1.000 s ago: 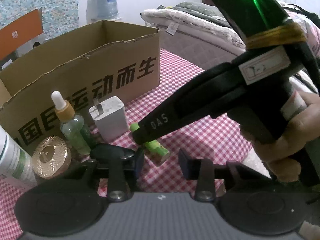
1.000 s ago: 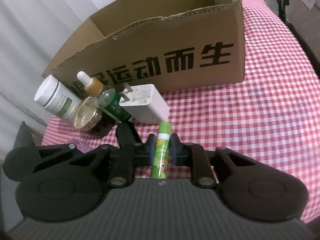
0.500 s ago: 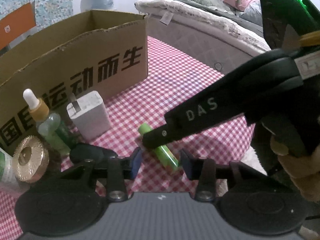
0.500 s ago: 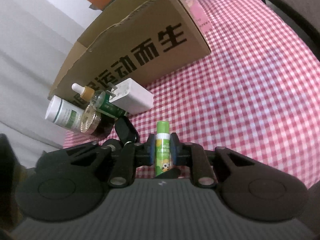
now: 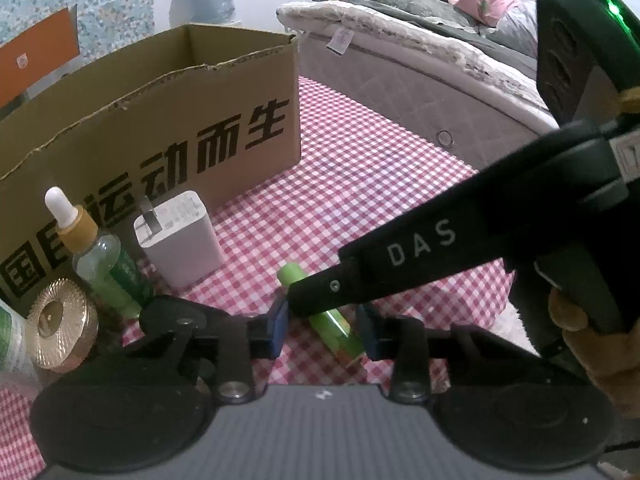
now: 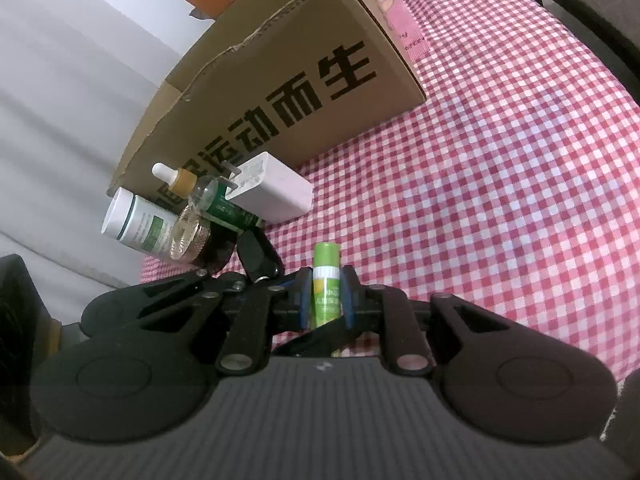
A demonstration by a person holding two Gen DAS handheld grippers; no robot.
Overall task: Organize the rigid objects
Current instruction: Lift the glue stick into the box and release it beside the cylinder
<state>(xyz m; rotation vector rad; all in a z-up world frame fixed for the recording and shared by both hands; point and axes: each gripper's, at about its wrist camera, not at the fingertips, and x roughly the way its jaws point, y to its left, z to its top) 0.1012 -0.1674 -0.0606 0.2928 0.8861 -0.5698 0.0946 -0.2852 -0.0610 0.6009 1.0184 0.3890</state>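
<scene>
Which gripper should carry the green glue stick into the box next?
Right. The right gripper is shut on the green glue stick; the left gripper's pads stand apart from it. The cardboard box stands open ahead.

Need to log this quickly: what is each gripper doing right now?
Left gripper: open, jaws just closing in around the green glue stick without gripping it.
Right gripper: shut on the glue stick.
</scene>
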